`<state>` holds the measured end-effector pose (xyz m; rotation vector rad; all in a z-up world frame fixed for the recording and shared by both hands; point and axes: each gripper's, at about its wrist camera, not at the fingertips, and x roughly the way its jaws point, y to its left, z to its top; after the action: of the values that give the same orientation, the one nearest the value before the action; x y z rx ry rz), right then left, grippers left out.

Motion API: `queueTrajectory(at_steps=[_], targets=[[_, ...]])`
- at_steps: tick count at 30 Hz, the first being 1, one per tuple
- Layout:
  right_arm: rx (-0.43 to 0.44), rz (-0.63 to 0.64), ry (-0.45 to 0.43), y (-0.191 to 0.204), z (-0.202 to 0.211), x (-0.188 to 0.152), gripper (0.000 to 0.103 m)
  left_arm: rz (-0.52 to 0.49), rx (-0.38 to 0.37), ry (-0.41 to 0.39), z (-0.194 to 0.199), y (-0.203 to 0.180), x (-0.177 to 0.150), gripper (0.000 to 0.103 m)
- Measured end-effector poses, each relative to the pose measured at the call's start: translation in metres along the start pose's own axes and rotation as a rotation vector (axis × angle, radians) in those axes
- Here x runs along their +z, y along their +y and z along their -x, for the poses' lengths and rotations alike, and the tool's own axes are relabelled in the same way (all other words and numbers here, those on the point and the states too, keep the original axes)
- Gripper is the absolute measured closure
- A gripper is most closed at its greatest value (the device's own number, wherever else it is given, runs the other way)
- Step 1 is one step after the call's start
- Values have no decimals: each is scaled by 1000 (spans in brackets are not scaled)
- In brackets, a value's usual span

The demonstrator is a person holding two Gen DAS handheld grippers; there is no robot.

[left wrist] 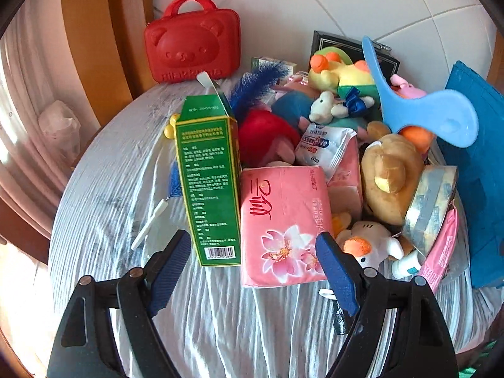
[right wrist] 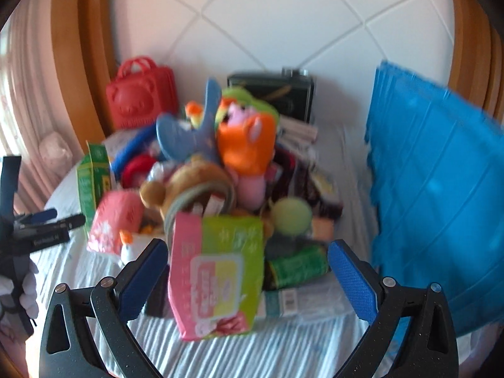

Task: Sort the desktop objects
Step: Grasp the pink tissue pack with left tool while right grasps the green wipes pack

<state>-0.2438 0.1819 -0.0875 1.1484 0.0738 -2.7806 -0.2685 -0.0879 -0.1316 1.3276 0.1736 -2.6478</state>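
Note:
A heap of desktop objects lies on a table with a white pleated cloth (left wrist: 104, 189). In the left wrist view my left gripper (left wrist: 253, 237) stands open just before an upright green box (left wrist: 209, 186) and a pink tissue pack (left wrist: 283, 226), touching neither. Behind them lie plush toys, a tape roll (left wrist: 431, 208) and a light blue plastic scoop (left wrist: 422, 107). The right wrist view is blurred. There my right gripper (right wrist: 249, 245) is open, and a pink and green wipes pack (right wrist: 220, 280) leans in front of its fingers, with the pads clear of it.
A red bear-faced case (left wrist: 192, 41) stands at the back left by a wooden frame. A blue foam mat (right wrist: 434, 195) rises at the right edge and a black box (right wrist: 277, 91) sits at the back. The left gripper (right wrist: 47, 217) shows at the far left, held by a hand.

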Motion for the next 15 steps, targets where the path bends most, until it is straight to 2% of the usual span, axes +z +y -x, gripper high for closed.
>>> queueTrajectory(at_steps=[5,8,9,11,15], targets=[[-25,-9,118,4,-34,-21,0,-23,-35,3,-26,-14,13,21],[-51,-13,160,0,-48,-24,0,-45,-17,59,-53,-21,17,20],[-54,-18,171,-2,-51,-26,0,-34,-38,75,-61,-19,16,18],[-41,-28,190,-5,-56,-28,0,0,-51,86,-70,-15,14,3],[5,-40,215,-4,-63,-33,0,-23,-60,90,-70,-16,9,0]])
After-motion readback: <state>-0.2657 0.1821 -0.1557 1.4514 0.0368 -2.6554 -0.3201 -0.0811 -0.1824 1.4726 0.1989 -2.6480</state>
